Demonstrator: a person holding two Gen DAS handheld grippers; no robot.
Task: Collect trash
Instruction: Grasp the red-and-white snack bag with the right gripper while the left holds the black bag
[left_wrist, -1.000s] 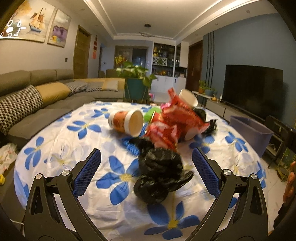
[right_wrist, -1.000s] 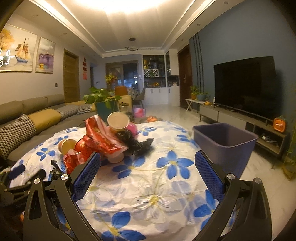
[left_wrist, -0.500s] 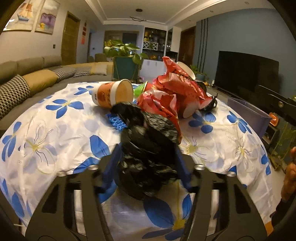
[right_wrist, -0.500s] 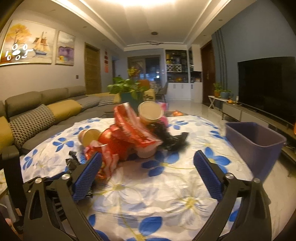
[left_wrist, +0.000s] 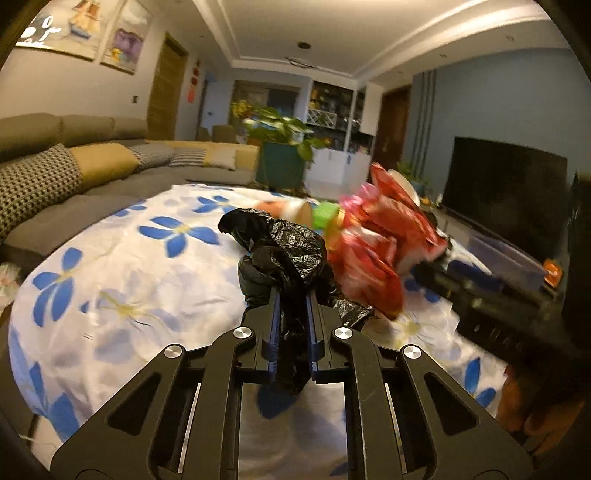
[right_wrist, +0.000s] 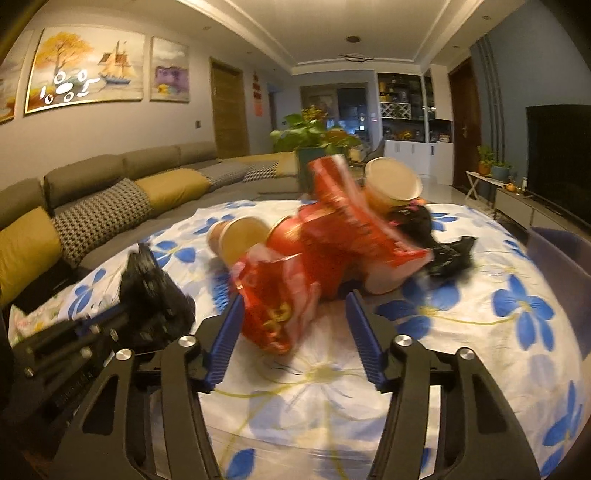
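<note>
The left gripper (left_wrist: 293, 314), a black plastic linkage with ribbed blue pads, has just been closing and now pinches a crumpled, glossy black plastic bag (left_wrist: 284, 254); the thin film bunches between the nearly meeting pads and billows out in wrinkled folds beyond the tips, above the white tablecloth printed with blue flowers (left_wrist: 122, 288). In the right wrist view this bag (right_wrist: 153, 295) sits at the left, blurred. The right gripper (right_wrist: 295, 317), of the same black build with ridged blue pads, has also just been closing; its fingers stand about halfway in, on either side of the near end of a shiny red crinkled foil snack wrapper (right_wrist: 280, 295), the left pad close against the foil, though blur hides whether it presses. Behind the wrapper lies a heap: a tan paper cup on its side (right_wrist: 240, 240) with its round mouth facing the camera, a second paper cup tilted on top (right_wrist: 393, 186), more red foil (right_wrist: 340, 221) and another patch of black film (right_wrist: 447, 254). A purple plastic bin (right_wrist: 557, 254) stands at the table's right edge. A grey sectional sofa with mustard and houndstooth cushions (right_wrist: 110, 206) curves along the left wall.
</note>
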